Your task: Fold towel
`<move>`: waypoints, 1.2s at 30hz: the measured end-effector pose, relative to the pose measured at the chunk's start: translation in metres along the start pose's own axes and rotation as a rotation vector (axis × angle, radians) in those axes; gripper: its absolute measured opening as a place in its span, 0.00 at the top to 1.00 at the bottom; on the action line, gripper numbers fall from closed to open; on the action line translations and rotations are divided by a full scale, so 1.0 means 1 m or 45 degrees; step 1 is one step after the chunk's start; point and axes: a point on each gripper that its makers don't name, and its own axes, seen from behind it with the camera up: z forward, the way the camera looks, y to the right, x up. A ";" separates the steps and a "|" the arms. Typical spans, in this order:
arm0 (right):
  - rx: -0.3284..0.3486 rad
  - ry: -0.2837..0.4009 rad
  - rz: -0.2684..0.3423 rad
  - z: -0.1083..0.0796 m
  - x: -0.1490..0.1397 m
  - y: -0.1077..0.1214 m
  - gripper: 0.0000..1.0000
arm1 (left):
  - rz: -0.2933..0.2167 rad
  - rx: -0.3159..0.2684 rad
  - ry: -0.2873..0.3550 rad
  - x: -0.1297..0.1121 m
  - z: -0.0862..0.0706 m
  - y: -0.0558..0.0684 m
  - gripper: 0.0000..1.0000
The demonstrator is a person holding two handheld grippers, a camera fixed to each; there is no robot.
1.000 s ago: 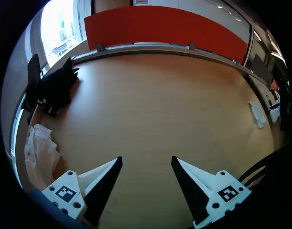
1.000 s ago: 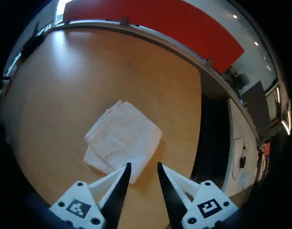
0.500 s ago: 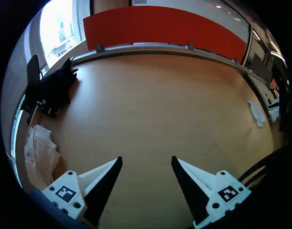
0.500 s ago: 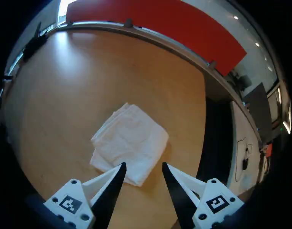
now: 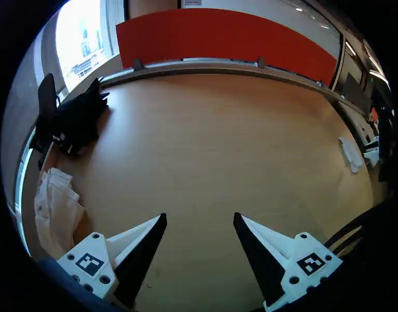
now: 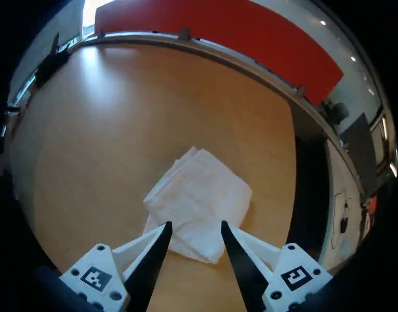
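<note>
A white towel (image 6: 199, 203), folded into a thick square, lies flat on the wooden table (image 6: 121, 130) in the right gripper view. My right gripper (image 6: 195, 229) is open just over the towel's near edge, with nothing between its fingers. In the left gripper view the same folded towel (image 5: 350, 154) shows small at the far right of the table. My left gripper (image 5: 199, 221) stands open above bare wood, holding nothing.
A crumpled pile of white cloth (image 5: 56, 208) sits at the table's left edge, with a black bag (image 5: 77, 122) behind it. A red divider panel (image 5: 225, 36) runs along the far side. To the right the table ends at a dark gap (image 6: 308, 192).
The right gripper opened wider and shifted left, so the towel now sits farther right and centred between its fingers. The left gripper barely moved.
</note>
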 end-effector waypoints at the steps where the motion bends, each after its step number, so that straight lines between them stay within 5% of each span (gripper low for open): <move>1: 0.007 0.002 -0.001 0.002 0.001 -0.004 0.28 | -0.001 0.001 0.001 0.000 -0.001 -0.001 0.05; 14: 0.090 0.011 -0.016 0.029 0.011 -0.051 0.28 | -0.021 0.023 0.000 -0.009 -0.009 -0.011 0.05; 26: 0.116 0.005 -0.022 0.042 0.015 -0.066 0.28 | -0.043 0.043 -0.014 -0.019 -0.014 -0.020 0.05; 36: 0.107 -0.019 -0.019 0.054 0.007 -0.070 0.43 | -0.048 0.054 -0.027 -0.025 -0.015 -0.024 0.05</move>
